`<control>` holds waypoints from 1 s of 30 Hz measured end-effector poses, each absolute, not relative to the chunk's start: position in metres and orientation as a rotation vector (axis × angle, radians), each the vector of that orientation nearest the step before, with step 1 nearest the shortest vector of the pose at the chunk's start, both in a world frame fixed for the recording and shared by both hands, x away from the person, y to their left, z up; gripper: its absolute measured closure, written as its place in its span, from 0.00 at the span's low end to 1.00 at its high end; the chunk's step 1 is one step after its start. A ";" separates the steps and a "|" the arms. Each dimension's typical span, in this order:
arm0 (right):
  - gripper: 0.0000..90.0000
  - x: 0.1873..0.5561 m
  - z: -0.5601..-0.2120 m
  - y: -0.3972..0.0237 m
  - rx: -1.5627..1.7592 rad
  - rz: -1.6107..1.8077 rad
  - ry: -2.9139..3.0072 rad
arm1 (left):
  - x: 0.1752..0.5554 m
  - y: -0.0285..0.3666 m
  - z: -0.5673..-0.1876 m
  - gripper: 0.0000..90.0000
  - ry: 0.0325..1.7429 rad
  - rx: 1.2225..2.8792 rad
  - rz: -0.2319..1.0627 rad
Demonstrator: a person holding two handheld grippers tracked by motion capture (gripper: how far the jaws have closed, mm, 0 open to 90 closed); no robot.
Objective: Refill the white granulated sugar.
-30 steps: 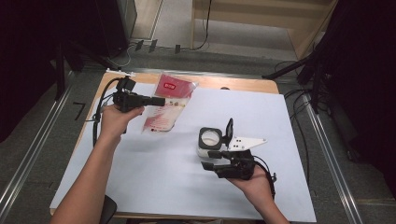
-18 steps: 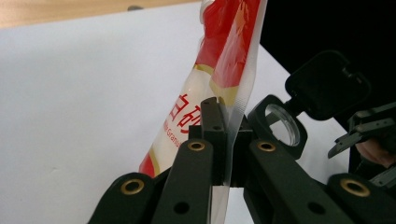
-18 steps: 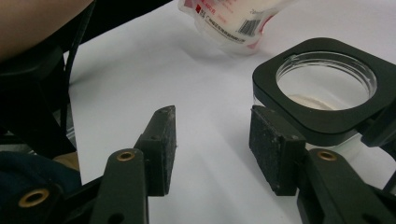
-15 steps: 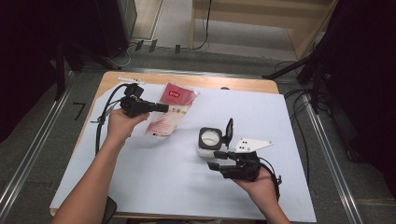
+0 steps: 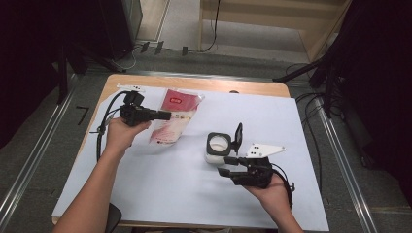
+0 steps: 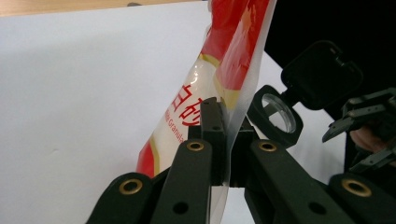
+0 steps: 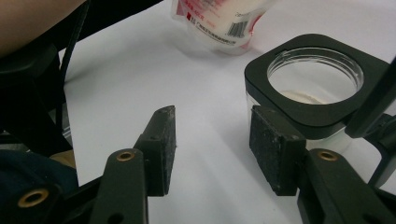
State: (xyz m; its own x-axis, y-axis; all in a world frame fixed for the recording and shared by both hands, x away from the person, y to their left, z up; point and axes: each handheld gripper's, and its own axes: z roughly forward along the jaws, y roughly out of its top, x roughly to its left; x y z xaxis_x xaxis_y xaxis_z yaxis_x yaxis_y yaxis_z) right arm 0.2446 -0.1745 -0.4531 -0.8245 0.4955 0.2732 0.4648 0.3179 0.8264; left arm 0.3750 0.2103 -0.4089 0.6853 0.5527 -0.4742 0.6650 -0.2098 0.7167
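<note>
Nearest the person, the right tool (image 5: pixel 233 166) rests low over the white sheet (image 5: pixel 194 194) that covers the table (image 5: pixel 252 88). Its jaws stand apart with nothing between them. In the right gripper view one pad sits just beside the black square rim of the jar (image 7: pixel 317 88), close to its near wall, though whether it touches cannot be told; the other pad hangs over bare sheet. The grey three-cornered plate on this tool points to the right in the high view.

The jar (image 5: pixel 217 147) stands upright just beyond the right tool, a clear container with a black collar and its black hinged lid (image 5: pixel 238 137) flipped up and open. A thin layer of white stuff lies at its bottom.

Farther off and to the left, the left tool (image 5: pixel 167 116) is clamped together on the edge of the red and white pouch (image 5: pixel 174 121). In the left gripper view the pads pinch the clear seam of the pouch (image 6: pixel 219 74), which rises tilted above them. The pouch's lower end rests on the sheet, well apart from the jar.
</note>
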 end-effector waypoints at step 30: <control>0.57 0.249 -0.454 -0.183 0.973 1.540 2.506 | 0.346 0.243 -0.415 0.91 0.933 1.907 -0.115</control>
State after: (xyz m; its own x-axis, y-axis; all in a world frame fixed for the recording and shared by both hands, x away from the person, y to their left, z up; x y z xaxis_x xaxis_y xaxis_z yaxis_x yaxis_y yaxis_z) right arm 0.2490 -0.1829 -0.4544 -0.8018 0.5294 0.2772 0.4866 0.3091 0.8171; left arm 0.3460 0.2435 -0.4154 0.7013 0.5554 -0.4468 0.6471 -0.2332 0.7258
